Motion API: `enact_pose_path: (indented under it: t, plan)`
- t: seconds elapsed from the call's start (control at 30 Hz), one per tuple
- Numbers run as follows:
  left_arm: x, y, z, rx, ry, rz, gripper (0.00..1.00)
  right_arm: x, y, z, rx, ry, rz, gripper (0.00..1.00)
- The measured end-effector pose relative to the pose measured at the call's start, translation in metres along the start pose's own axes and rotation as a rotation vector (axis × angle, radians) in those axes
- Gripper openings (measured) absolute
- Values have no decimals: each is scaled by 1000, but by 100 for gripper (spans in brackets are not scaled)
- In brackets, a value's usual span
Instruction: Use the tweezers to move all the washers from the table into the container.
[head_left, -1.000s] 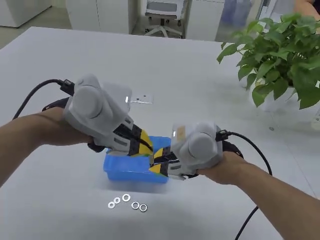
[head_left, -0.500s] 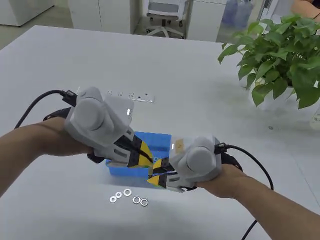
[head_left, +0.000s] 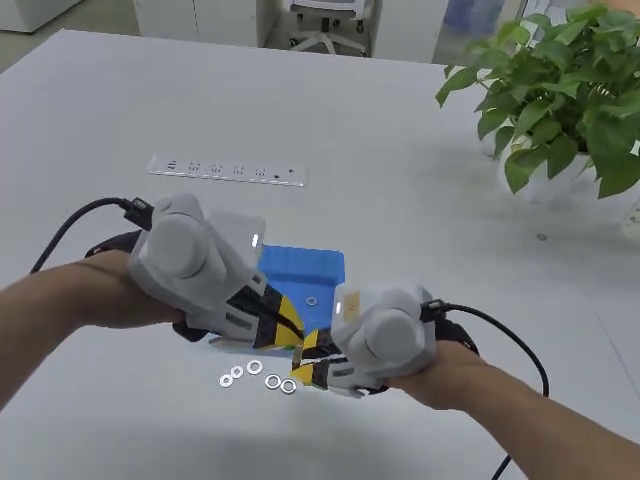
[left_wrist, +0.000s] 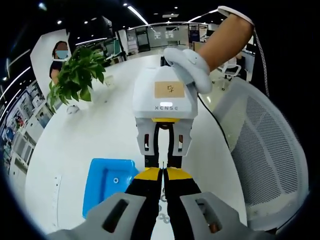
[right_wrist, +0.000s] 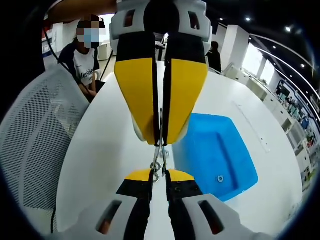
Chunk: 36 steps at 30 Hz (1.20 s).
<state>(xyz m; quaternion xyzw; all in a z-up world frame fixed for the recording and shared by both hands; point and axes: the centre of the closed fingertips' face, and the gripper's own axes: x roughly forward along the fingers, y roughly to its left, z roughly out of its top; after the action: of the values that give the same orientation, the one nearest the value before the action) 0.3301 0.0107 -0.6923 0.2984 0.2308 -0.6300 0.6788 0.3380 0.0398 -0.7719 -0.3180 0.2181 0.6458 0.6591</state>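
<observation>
Left hand-held gripper (left_wrist: 162, 174): jaws pressed together, with the shank of the tweezers (right_wrist: 159, 150) clamped between the yellow pads. It hangs over the near-left corner of the container (head_left: 300, 262).
Right hand-held gripper (right_wrist: 159, 176): jaws drawn almost together, leaving only a narrow gap. The tweezers' free end runs into that gap, but whether the pads are pinching it cannot be told. It faces the left one nose to nose, just off the container's near wall.
Tweezers: a thin metal strip spanning the short space between the two sets of jaws, its tip low over the table (head_left: 400, 150) beside the container.
Washers, loose (head_left: 255, 376): a small cluster of five or so lying flat on the table just beside the container's near wall, none of them lifted.
Washer, delivered (head_left: 312, 300): one on the container floor.
Container: a blue open tray, upright on the table.
Power strip (head_left: 225, 170): beyond the container, well apart from it.
Plant (head_left: 560, 90): far beyond the container, towards the right.
Progress, judged: early, with one washer in and most left to move.
Risk, slip: the washers are thin and lie flush, so the tips may skate over a rim and flick it away from the container.
Risk, twist: the narrow shank could rotate between the pads if the tips press hard on the table.
Risk, sight: the two bodies crowd the tip in the head view, so aim is poor.
Risk, drop: a weak pinch may let a washer fall short of the container's wall.
</observation>
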Motion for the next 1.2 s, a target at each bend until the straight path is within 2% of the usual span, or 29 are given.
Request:
enact_pose_path:
  t: [0.27, 0.77, 1.2]
  plan:
    - [3, -3, -9, -22, -2, -7, 6, 6, 6, -4, 13, -3, 15, 12]
    - [7, -6, -23, -42, 20, -20, 6, 16, 10, -11, 31, -2, 26, 12]
    - [6, -5, -25, -70, 23, -21, 6, 19, 12, -10, 45, -9, 39, 12]
